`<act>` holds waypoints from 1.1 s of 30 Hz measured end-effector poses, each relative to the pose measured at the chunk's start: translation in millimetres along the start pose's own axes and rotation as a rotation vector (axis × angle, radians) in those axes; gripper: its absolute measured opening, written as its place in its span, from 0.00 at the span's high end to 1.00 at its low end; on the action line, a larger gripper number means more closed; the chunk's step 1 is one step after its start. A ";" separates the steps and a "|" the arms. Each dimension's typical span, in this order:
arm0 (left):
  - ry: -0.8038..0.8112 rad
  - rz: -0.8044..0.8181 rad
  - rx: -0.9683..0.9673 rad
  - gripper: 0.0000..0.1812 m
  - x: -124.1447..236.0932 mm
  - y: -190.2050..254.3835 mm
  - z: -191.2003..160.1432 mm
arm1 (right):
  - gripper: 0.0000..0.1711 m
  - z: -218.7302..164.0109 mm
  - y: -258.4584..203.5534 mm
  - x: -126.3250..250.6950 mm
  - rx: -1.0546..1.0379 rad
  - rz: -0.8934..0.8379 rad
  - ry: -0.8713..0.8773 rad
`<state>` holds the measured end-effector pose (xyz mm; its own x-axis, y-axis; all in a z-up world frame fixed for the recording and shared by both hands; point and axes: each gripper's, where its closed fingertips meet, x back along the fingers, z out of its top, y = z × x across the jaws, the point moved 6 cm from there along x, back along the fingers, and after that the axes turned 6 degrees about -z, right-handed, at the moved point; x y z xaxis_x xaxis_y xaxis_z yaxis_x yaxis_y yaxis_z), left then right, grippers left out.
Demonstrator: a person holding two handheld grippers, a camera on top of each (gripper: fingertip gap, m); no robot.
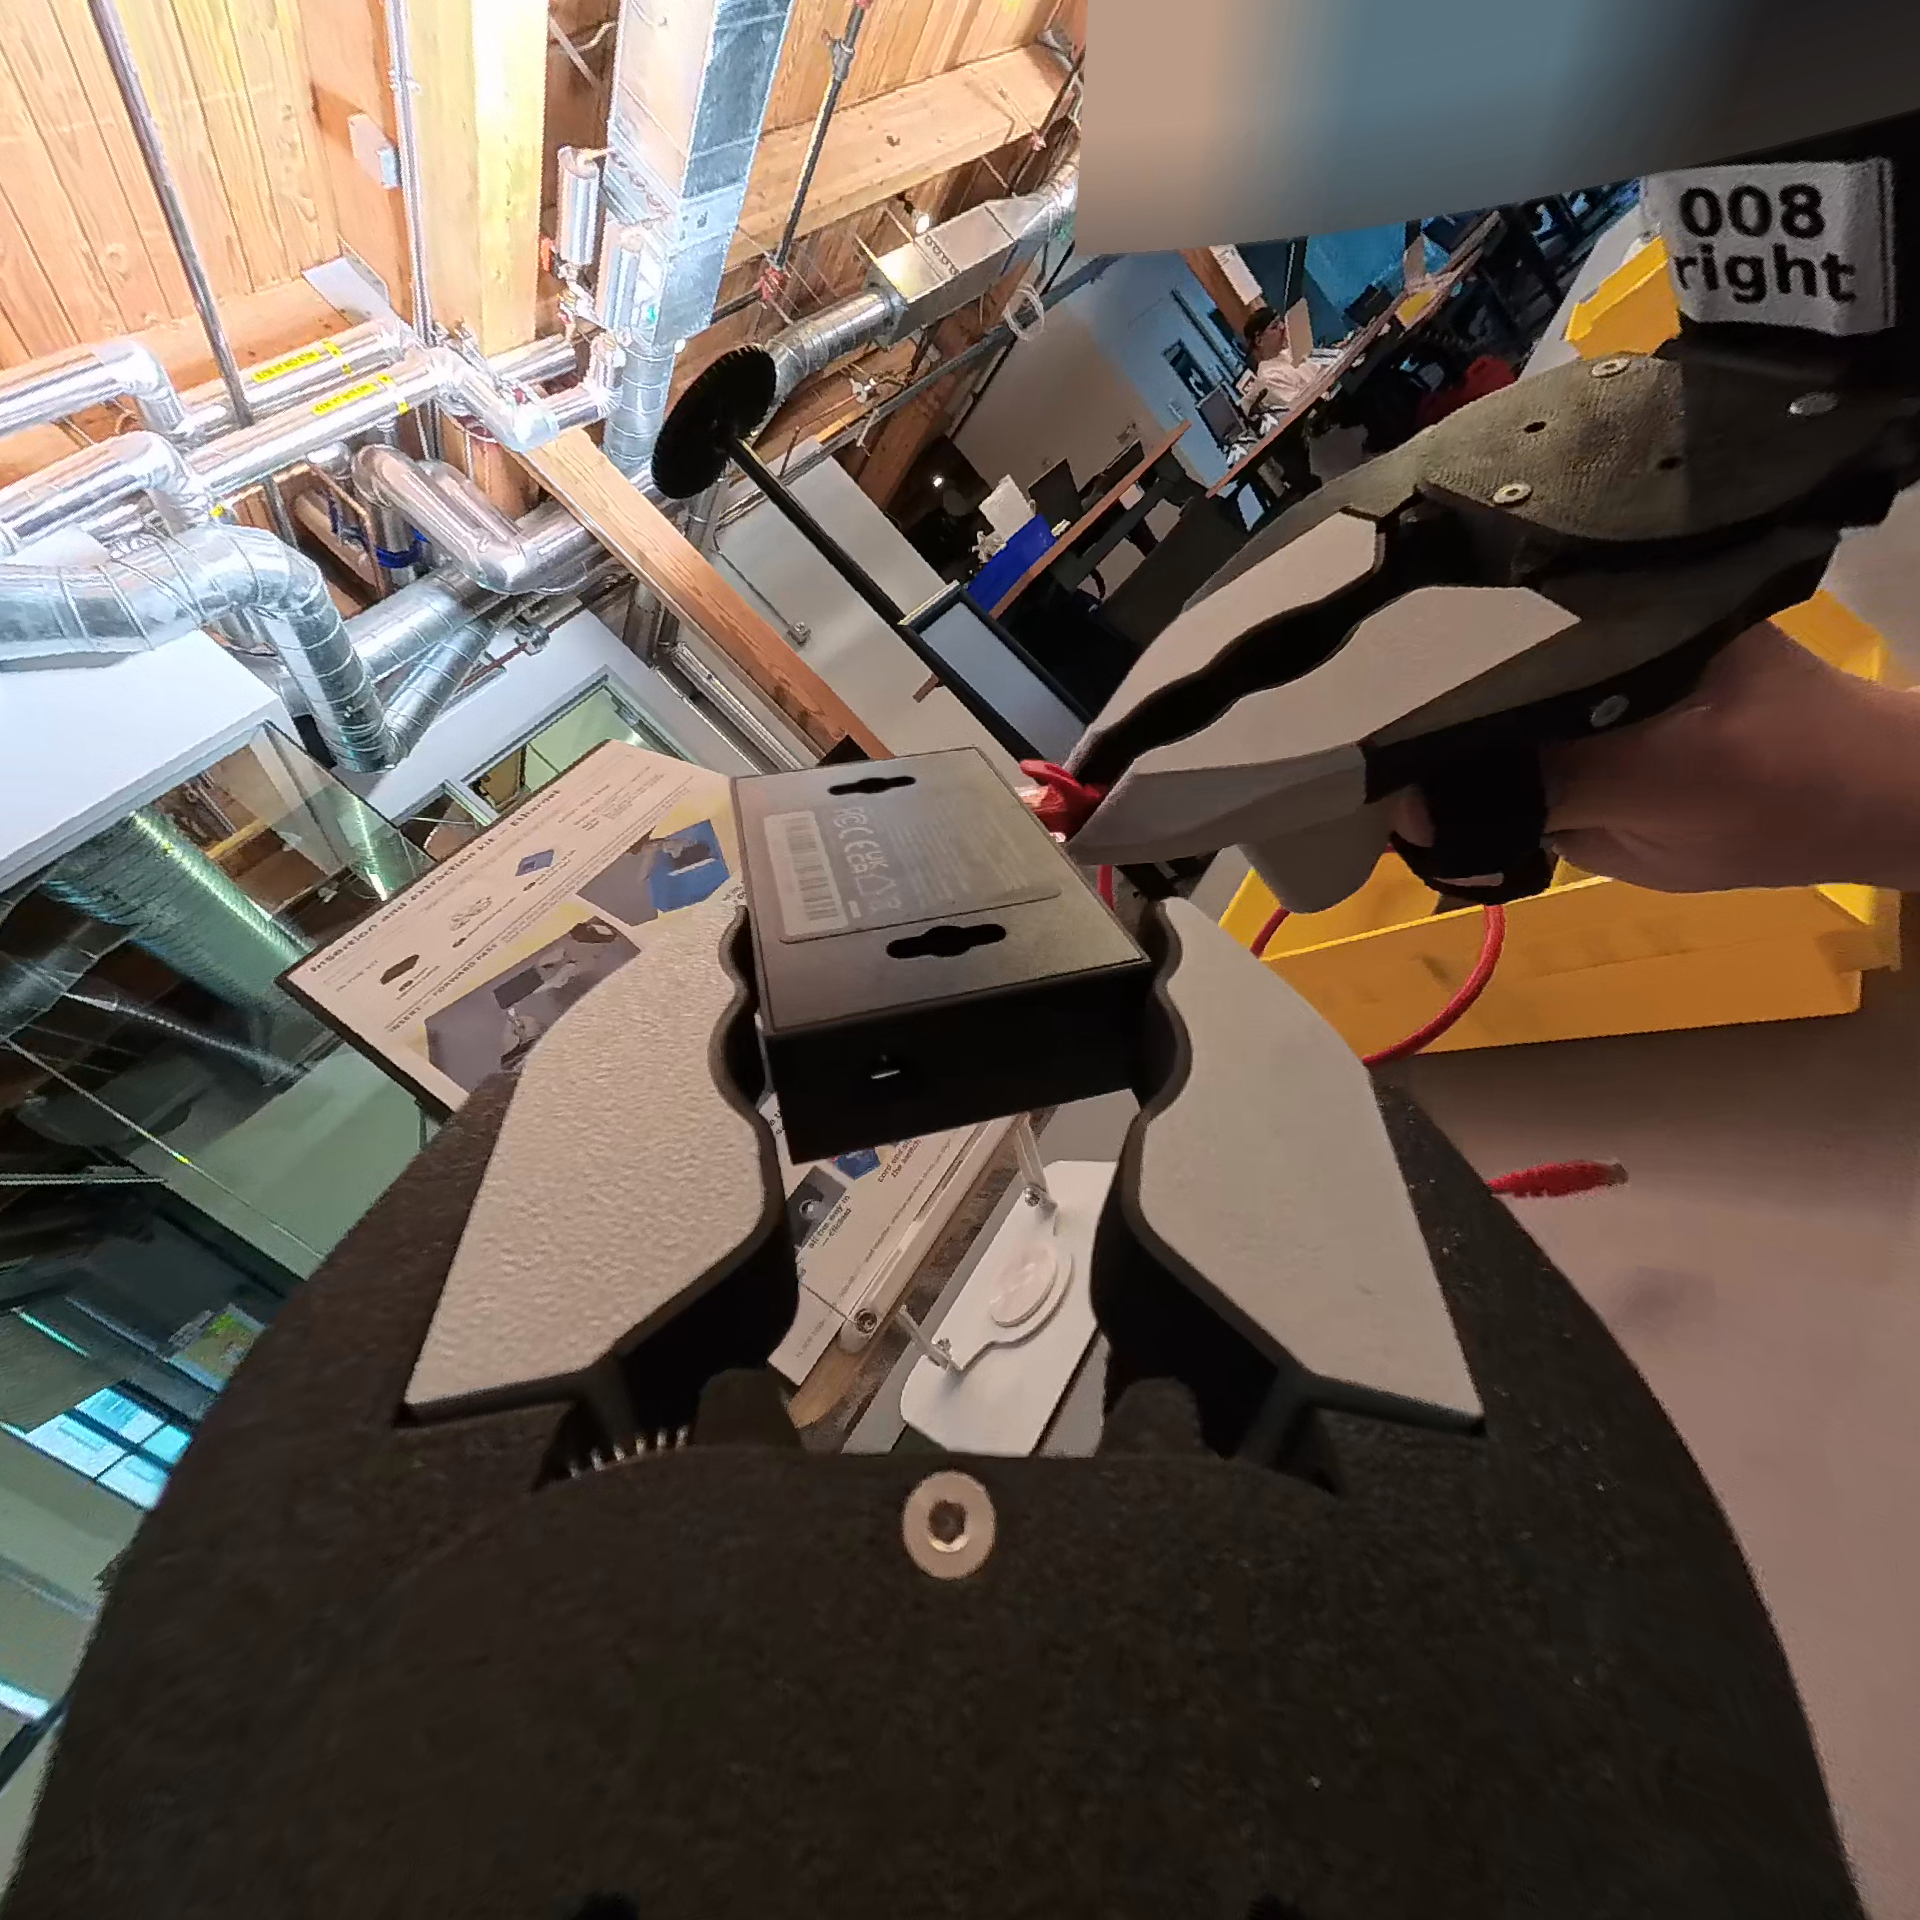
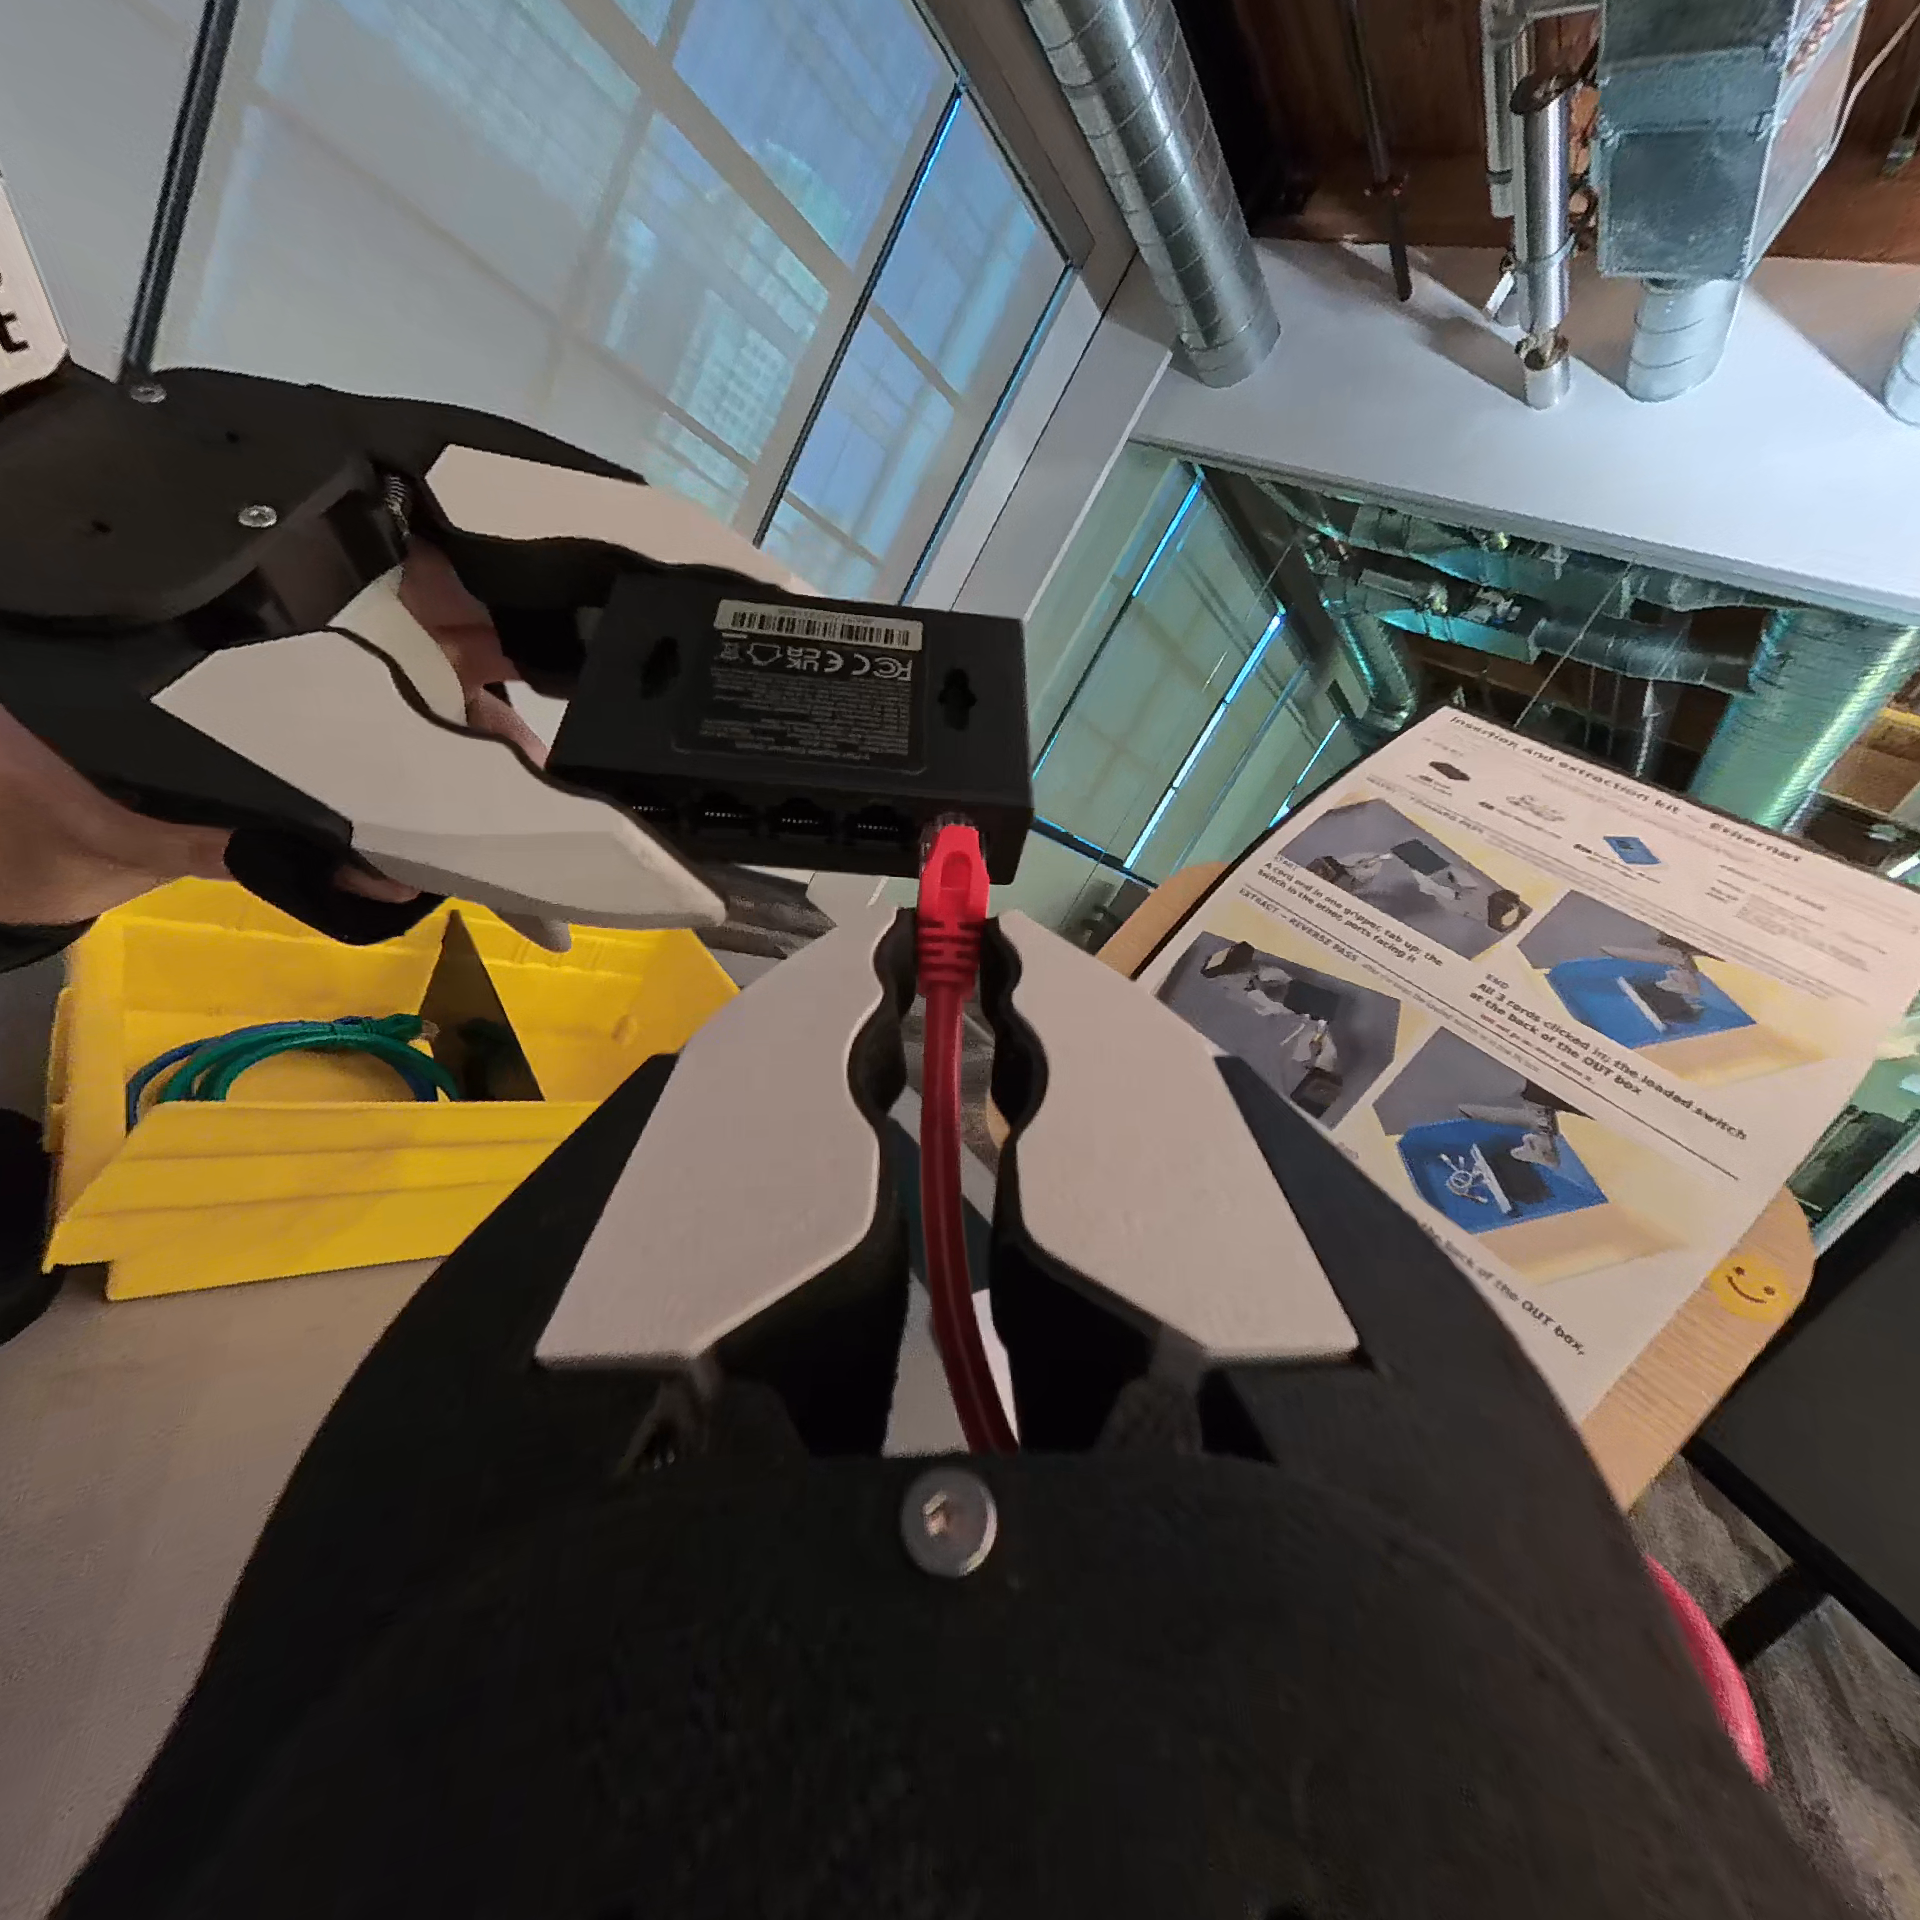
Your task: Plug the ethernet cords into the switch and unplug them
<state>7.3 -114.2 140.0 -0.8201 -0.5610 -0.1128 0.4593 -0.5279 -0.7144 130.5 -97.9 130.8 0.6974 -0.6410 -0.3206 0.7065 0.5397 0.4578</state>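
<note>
My left gripper (image 1: 945,925) is shut on a black ethernet switch (image 1: 935,831) and holds it in the air, labelled underside up. In the right wrist view the switch (image 2: 800,717) shows a row of ports facing my right gripper (image 2: 948,920). That gripper is shut on the boot of a red ethernet cord (image 2: 951,1143). The red plug (image 2: 951,862) has its tip at the rightmost port; how deep it sits I cannot tell. In the left wrist view the right gripper (image 1: 1081,805) comes in from the right. The red cord's other plug (image 1: 1558,1179) lies on the table.
A yellow bin (image 2: 312,1174) on the grey table (image 2: 208,1455) holds green and blue cords (image 2: 301,1060); it also shows in the left wrist view (image 1: 1558,966). A printed instruction sheet (image 2: 1507,987) stands on a wooden board beyond the switch. A hand (image 1: 1714,779) grips the right gripper's handle.
</note>
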 end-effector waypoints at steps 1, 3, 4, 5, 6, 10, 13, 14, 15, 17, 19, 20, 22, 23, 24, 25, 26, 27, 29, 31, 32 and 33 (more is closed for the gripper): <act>-0.008 -0.003 -0.004 0.62 0.6 -0.2 -0.6 | 0.93 -0.3 -0.7 -0.5 -0.001 0.002 -0.009; -0.009 -0.007 0.008 0.62 0.6 -0.4 -1.5 | 0.93 -0.9 -1.5 -0.9 -0.004 -0.002 -0.014; -0.006 -0.004 0.010 0.61 0.0 0.0 -2.1 | 0.93 -1.0 -1.1 -0.9 -0.013 -0.005 -0.015; -0.007 0.000 0.015 0.61 -1.0 0.4 -2.9 | 0.93 -1.5 -0.5 -0.9 -0.022 -0.006 -0.020; -0.011 0.002 0.022 0.61 -1.9 0.6 -3.7 | 0.93 -2.2 0.0 -1.1 -0.030 -0.008 -0.026; -0.021 0.005 0.035 0.61 -3.9 1.7 -6.1 | 0.93 -5.5 0.5 -1.6 -0.053 -0.017 -0.028; -0.017 -0.001 0.052 0.61 -4.6 2.0 -7.4 | 0.93 -6.4 0.8 -1.1 -0.053 -0.017 -0.022; -0.018 -0.003 0.058 0.61 -4.7 2.0 -7.6 | 0.93 -6.5 0.8 -1.0 -0.053 -0.020 -0.020; -0.024 -0.005 0.059 0.61 -4.9 2.0 -8.3 | 0.93 -6.9 0.6 -1.0 -0.052 -0.022 -0.020; -0.044 -0.007 0.057 0.61 -5.3 2.3 -10.1 | 0.93 -9.1 0.3 -1.8 -0.055 -0.022 -0.030; -0.058 -0.008 0.057 0.61 -5.9 2.6 -11.7 | 0.93 -11.6 0.0 -2.6 -0.065 -0.024 -0.037; -0.065 -0.011 0.054 0.61 -6.0 2.6 -12.6 | 0.93 -12.5 -0.5 -2.9 -0.068 -0.024 -0.042; -0.085 -0.017 0.033 0.61 -5.8 3.3 -14.3 | 0.93 -13.9 -1.3 -4.0 -0.071 -0.023 -0.064; -0.090 -0.015 0.025 0.61 -5.5 3.5 -14.2 | 0.93 -14.0 -1.6 -4.3 -0.076 -0.021 -0.070; -0.092 -0.013 0.023 0.61 -5.4 3.5 -13.9 | 0.93 -13.9 -1.6 -4.4 -0.084 -0.020 -0.073; -0.093 -0.013 0.022 0.61 -5.5 3.7 -13.8 | 0.93 -13.7 -1.6 -4.4 -0.092 -0.019 -0.075; -0.093 -0.016 0.029 0.61 -5.4 3.4 -14.2 | 0.93 -13.8 -1.7 -4.5 -0.095 -0.018 -0.077; -0.096 -0.018 0.035 0.61 -5.7 3.4 -15.0 | 0.93 -14.2 -1.7 -4.7 -0.095 -0.018 -0.082; -0.093 -0.020 0.047 0.61 -6.4 3.4 -16.1 | 0.93 -14.9 -1.5 -4.8 -0.097 -0.020 -0.087; -0.086 -0.020 0.051 0.61 -6.4 3.2 -15.7 | 0.93 -14.6 -1.1 -4.5 -0.104 -0.021 -0.083; -0.078 -0.015 0.054 0.61 -6.5 2.8 -14.8 | 0.93 -14.0 -0.8 -4.6 -0.104 -0.021 -0.080; -0.080 -0.013 0.059 0.61 -7.1 2.3 -14.6 | 0.93 -13.5 -0.1 -5.0 -0.103 -0.020 -0.082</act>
<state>9.2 -102.0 129.1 -0.7971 -0.6021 -0.0467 0.4705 -0.5708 -0.6729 128.6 -87.4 121.2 0.6742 -0.6920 -0.2581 0.7314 0.5771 0.3633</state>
